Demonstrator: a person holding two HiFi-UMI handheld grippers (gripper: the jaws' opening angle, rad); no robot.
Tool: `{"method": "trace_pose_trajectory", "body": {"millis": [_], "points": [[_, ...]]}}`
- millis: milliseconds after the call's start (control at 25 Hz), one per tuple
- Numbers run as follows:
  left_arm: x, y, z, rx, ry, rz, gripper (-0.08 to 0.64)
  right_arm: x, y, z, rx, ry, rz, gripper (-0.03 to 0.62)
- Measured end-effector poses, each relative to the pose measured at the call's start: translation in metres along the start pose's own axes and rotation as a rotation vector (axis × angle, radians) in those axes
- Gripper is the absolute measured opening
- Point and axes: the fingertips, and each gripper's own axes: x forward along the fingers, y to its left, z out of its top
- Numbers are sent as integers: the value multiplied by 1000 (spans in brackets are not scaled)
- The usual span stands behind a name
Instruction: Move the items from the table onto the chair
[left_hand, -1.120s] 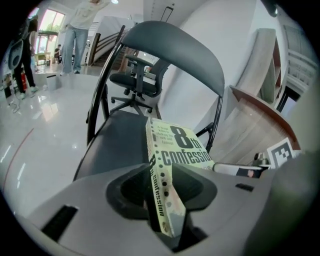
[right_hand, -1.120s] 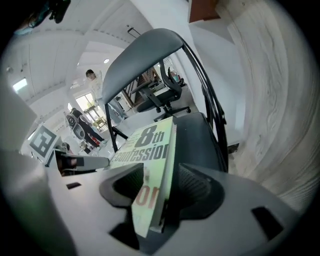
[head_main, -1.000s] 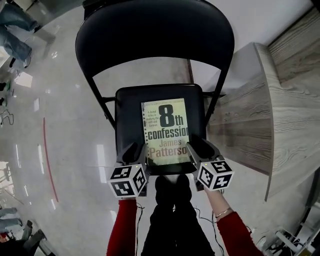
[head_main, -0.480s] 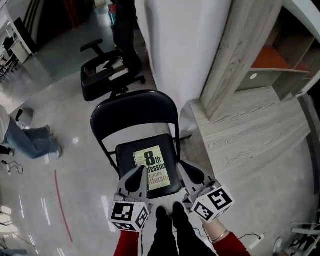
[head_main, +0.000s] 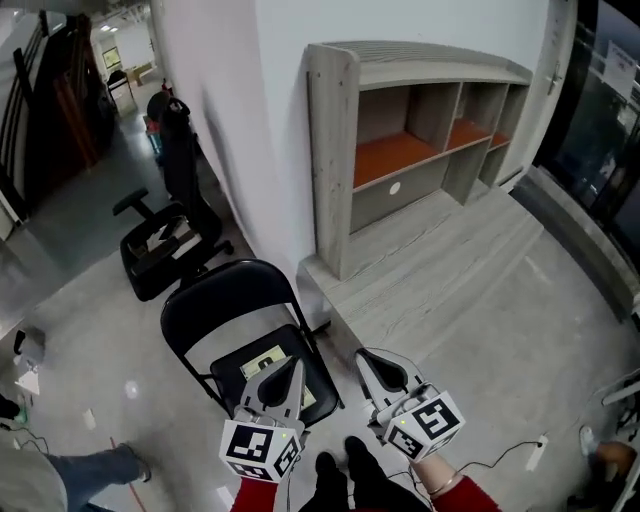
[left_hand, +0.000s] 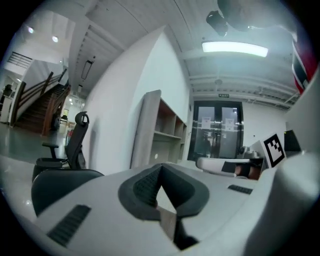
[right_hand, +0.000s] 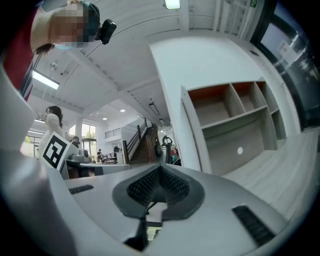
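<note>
A yellow-green paperback book (head_main: 262, 364) lies flat on the seat of the black folding chair (head_main: 228, 300). My left gripper (head_main: 290, 366) hovers over the seat's near edge, partly covering the book, its jaws shut and empty (left_hand: 159, 173). To its right my right gripper (head_main: 366, 360) is held beside the chair, jaws also shut on nothing (right_hand: 160, 176). Both point roughly level. Each gripper view shows the other gripper's marker cube (left_hand: 274, 148) (right_hand: 54, 148). The grey wood table (head_main: 440, 270) to the right shows no items on the part I see.
A grey shelf unit (head_main: 420, 120) with orange-backed compartments stands at the table's far end against the white wall. A black office chair (head_main: 165, 240) stands behind the folding chair. A person's legs (head_main: 90, 468) show bottom left. A cable and plug (head_main: 535, 452) lie on the floor at right.
Both grippers have let go of the book, shut their jaws and risen away from the seat. The head view has lifted from the chair seat to take in the table and shelf.
</note>
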Motion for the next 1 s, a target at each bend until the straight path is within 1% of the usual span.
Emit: {"method": "trace_pose_trajectory", "body": {"millis": [120,240,360,480,560,680,880,1000], "points": [[3,-23,4,33,-2,-66,8,-24,-9,11,-22,-32,-68,11],[6,-43,12,68,-34,-125,8,-47,-19,19,-43,-66,-140,11],[4,-63,19,70,-62,-161,8,-72,-25,25,-54,-84,-185,11],[11,-80,24,65,-73,-190,8,-92,-34,30,-46,-108,-225,11],[13,-89,25,69,-75,-205,8,-101,-38,31,-41,-113,-242,11],[16,-100,27,83,-80,-224,8,-110,-43,31,-59,-117,-265,11],[21,-101,21,86,-68,-234,8,-110,-44,28,-103,-104,-270,11],[21,-101,19,85,-66,-236,8,-108,-45,27,-103,-95,-272,11]]}}
